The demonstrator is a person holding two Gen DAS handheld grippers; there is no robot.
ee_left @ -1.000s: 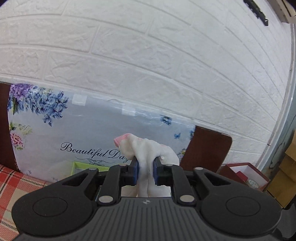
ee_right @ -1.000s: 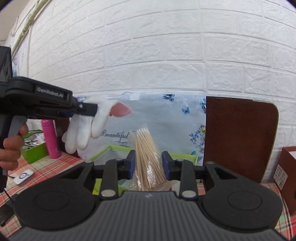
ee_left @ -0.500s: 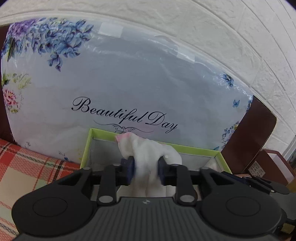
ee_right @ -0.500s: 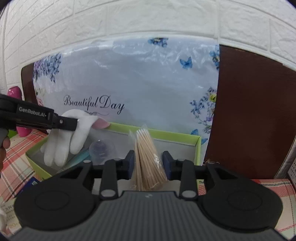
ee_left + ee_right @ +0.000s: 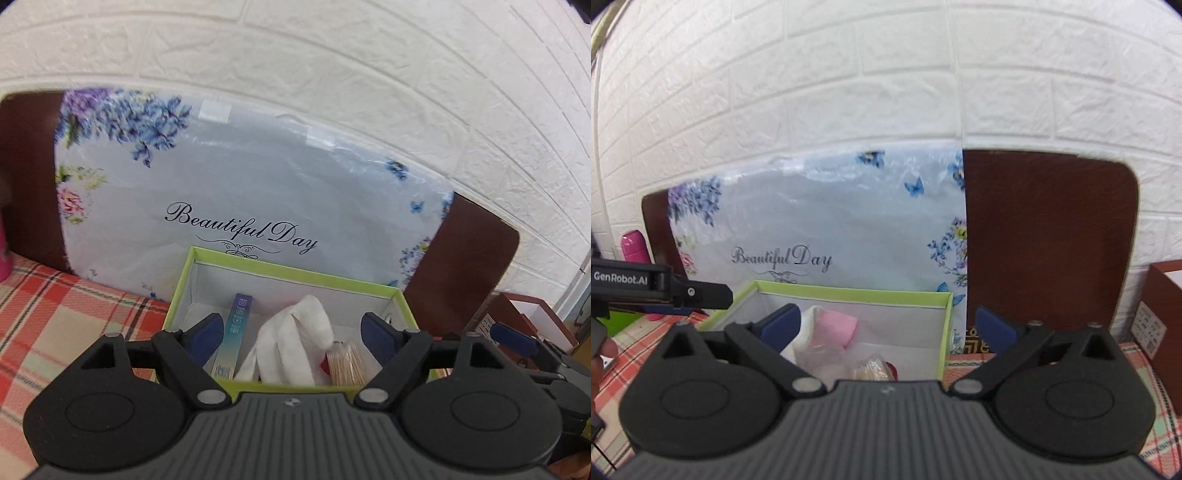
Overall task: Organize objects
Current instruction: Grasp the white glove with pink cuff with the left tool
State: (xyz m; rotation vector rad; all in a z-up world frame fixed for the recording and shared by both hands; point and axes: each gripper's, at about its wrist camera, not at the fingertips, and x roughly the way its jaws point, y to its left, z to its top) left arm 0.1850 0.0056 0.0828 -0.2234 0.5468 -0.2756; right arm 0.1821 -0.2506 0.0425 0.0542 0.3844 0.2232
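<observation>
"Beautiful Day" in black flowing script, with a curled flourish beneath, on the pale blue plastic-wrapped panel printed with flowers and butterflies [image 5: 251, 192], leaning against the white brick wall just behind the green-rimmed cardboard box [image 5: 295, 275]. Same words legible on that panel from the right wrist view. "GenRobot.AI" in white letters on the black side of the left gripper [image 5: 661, 288] at the left edge of the right wrist view. Small print on the slim blue-green carton [image 5: 234, 332] inside the box and on the white label of the brown box [image 5: 1152, 325] at far right, too small to read.
</observation>
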